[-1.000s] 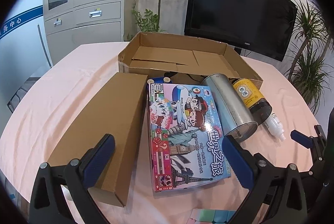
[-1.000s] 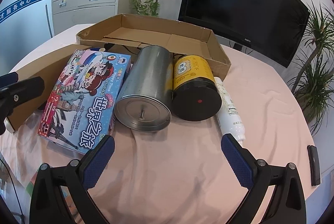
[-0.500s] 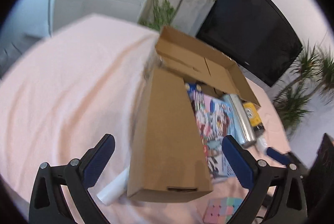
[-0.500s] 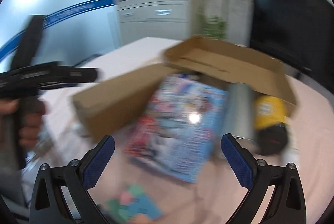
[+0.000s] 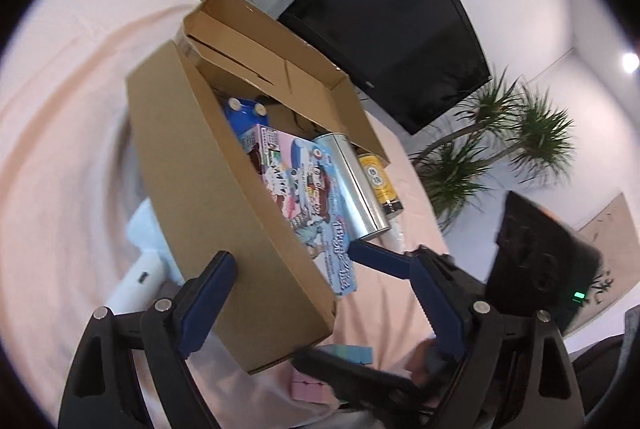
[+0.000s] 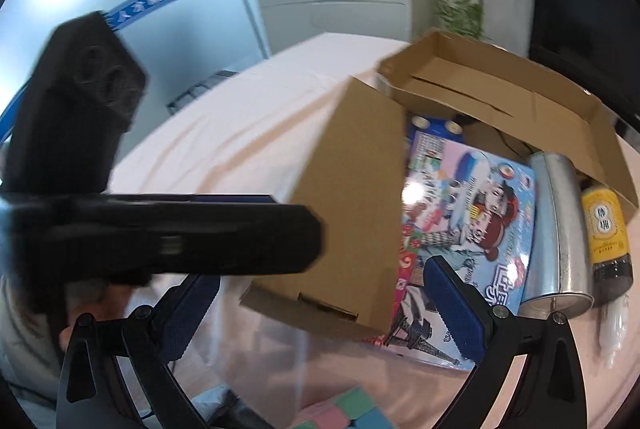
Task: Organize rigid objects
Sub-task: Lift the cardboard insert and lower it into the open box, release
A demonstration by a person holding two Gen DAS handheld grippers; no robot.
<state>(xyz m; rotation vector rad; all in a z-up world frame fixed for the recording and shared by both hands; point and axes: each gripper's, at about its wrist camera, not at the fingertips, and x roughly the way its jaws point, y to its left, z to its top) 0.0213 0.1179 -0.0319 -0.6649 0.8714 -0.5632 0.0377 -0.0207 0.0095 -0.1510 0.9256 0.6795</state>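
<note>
The left gripper [image 5: 324, 289] has its blue-padded fingers [image 5: 208, 303] spread wide, holding nothing; the near end of the long closed cardboard box [image 5: 224, 197] sits between them, close to the left pad, though contact cannot be confirmed. Beyond the box's right edge lies the colourful board game box [image 5: 308, 197], then the silver metal canister [image 5: 356, 185] on its side, then the yellow-labelled jar [image 5: 378, 181], all side by side on the pink tablecloth [image 5: 60, 149]. Farther ahead stands the open cardboard tray [image 5: 280, 69], with a blue object [image 5: 244, 113] at its near edge. A white device [image 5: 136, 279] lies just left of the left finger, partly under the long box. Pastel blocks [image 5: 312, 387] show below the box's near end.

The right gripper [image 6: 320, 309] is likewise wide open and empty, its right pad in front of the game box's near corner [image 6: 460, 229]. The long box [image 6: 352, 197] lies ahead between the fingers, and the canister [image 6: 560, 229] and jar [image 6: 606, 229] are off to its right. The other tool's dark body crosses the left of this view, blurred
</note>
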